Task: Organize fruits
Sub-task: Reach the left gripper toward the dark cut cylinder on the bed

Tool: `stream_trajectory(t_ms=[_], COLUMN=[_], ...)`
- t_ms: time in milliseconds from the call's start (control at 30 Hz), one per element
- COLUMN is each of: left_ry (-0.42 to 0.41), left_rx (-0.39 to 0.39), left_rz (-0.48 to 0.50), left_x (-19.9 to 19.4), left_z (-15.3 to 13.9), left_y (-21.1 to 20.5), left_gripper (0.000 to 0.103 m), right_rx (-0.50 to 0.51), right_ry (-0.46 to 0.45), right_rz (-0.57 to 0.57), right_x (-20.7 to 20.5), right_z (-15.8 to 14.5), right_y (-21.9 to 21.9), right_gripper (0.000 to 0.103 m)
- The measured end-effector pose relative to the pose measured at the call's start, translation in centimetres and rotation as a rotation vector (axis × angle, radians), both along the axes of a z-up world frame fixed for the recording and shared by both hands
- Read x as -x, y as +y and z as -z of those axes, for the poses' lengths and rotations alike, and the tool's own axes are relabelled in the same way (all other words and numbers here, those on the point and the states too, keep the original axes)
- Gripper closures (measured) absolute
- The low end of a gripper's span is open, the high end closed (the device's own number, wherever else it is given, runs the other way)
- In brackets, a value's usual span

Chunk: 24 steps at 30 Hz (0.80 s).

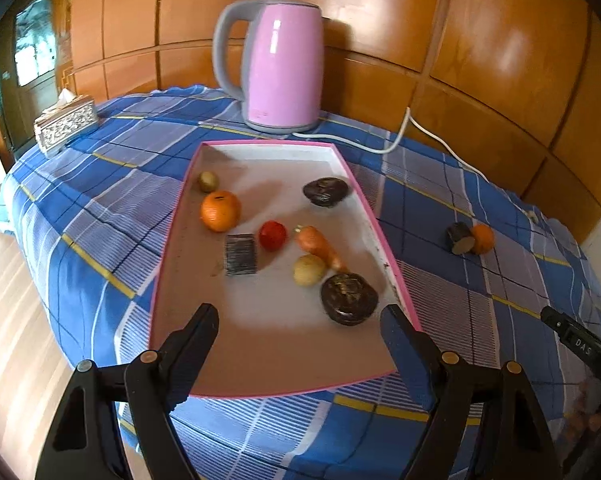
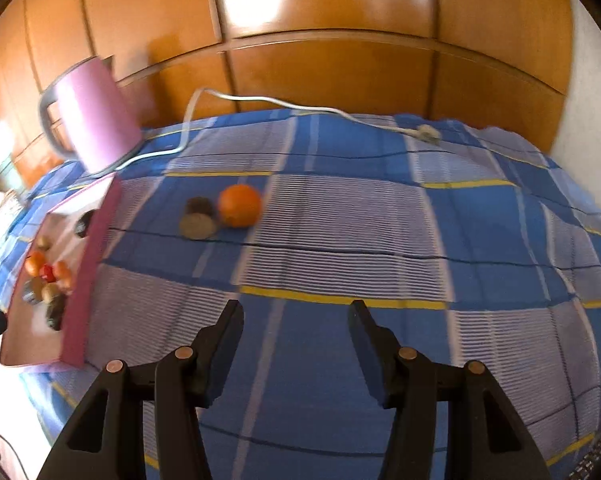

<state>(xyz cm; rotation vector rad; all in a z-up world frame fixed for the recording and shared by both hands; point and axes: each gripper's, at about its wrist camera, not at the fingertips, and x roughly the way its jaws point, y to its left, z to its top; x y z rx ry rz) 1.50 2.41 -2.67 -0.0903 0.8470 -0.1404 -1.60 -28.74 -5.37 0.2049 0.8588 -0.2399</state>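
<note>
A pink-rimmed tray [image 1: 260, 364] lies on the blue checked tablecloth and holds several items: an orange [image 1: 219, 211], a red fruit [image 1: 273, 235], a carrot [image 1: 318, 245], a yellowish round fruit [image 1: 309, 269], a small greenish fruit [image 1: 208, 181] and two dark lumps [image 1: 348, 298]. My left gripper [image 1: 298, 332] hovers open over the tray's near end, empty. Outside the tray, an orange [image 2: 239, 205] and a dark cut piece [image 2: 198, 218] lie together on the cloth. My right gripper [image 2: 296, 326] is open and empty, well short of them. The tray [image 2: 86, 280] shows at the left.
A pink kettle [image 1: 278, 66] stands behind the tray, its white cord [image 2: 260, 100] trailing across the cloth to a plug. A tissue box [image 1: 66, 124] sits at the far left table edge. Wooden wall panels back the table. A small dark grater-like block [image 1: 241, 254] lies in the tray.
</note>
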Motion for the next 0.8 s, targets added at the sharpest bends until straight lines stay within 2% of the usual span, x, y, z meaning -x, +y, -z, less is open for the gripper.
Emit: stream_trajectory(t_ms=[267,533,700,800], left_ry=[-0.030,-0.043,0.046,0.112], left_rx=[-0.018,-0.045,0.011,0.074], left_rz=[0.126,0.256,0.316,0.338], left_x=[-0.9,-2.7,-5.5,-7.3], left_z=[-1.1,-1.6,-0.4,0.4], left_y=[-4.0,-9.0,-11.8,-13.0], left_gripper=[0.020,0.021,0.029,0.035], right_rx=[-0.006,0.000,0.000,-0.007], right_ry=[0.033,0.024,0.031,0.039], right_rz=[0.132,0.197,0.241,0.256], right_x=[1.9,3.5,4.2,4.6], right_z=[1.1,1.1,1.4,1.7], right_y=[-4.2,-6.5,-8.0,-8.7], right_gripper=[0.048,0.048,0.048,0.048])
